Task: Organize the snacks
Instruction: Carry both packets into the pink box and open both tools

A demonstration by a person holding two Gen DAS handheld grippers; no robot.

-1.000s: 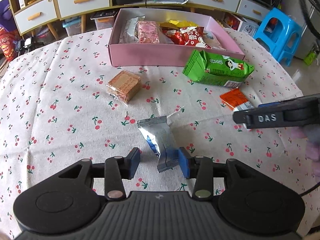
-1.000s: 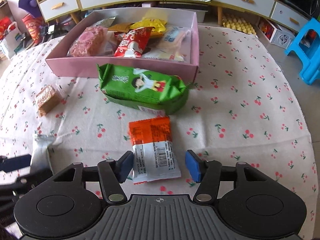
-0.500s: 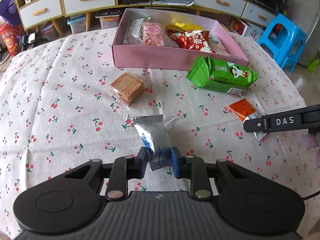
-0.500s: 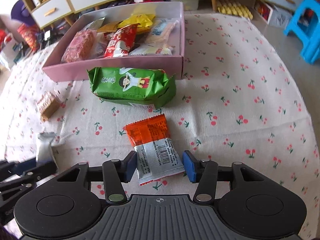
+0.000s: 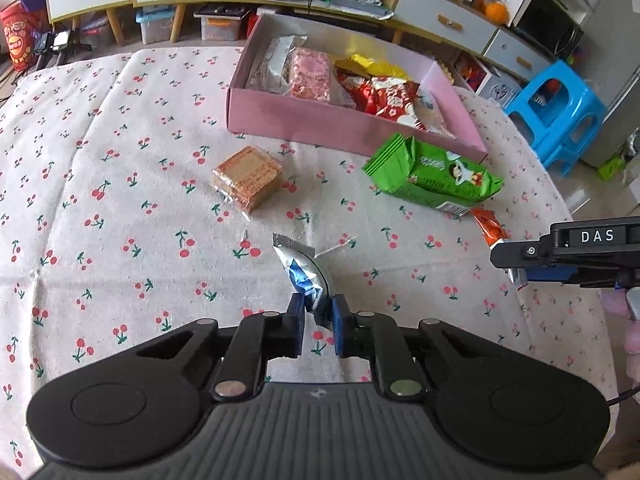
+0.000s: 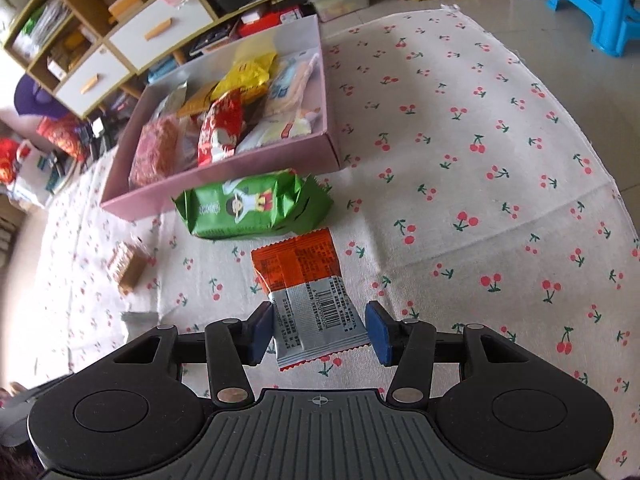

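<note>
We take the pink box (image 5: 352,120) as our landmark. It already holds a good share of the snacks: a pink-wrapped bar (image 5: 311,75), a red packet (image 5: 384,98), a yellow one (image 5: 370,67) and a few pale wrappers, so we judge the task well under way but not finished. Four items are outside it on the cherry-print tablecloth (image 5: 120,200).

Our left gripper (image 5: 318,318) has its fingers pinched on the near end of the silver and blue packet (image 5: 304,270), which crumples between the pads and tilts up, its far end pointing toward the box. It sits well in front of the box, nearest to us.

Our right gripper (image 6: 318,330) has its fingers spread to either side of the orange and silver packet (image 6: 308,286). The left pad is at the wrapper's edge; the right pad stands apart from it, so nothing is gripped there yet. That packet lies flat, in front of the box's right corner.

Between it and the box lies the green biscuit pack (image 6: 252,208), just in front of the box's front wall. The brown wafer block (image 5: 246,176) rests in front of the box's left end.

So we reckon two packets are in hand or nearly so, and the green pack and wafer block remain to be collected after them.
</note>
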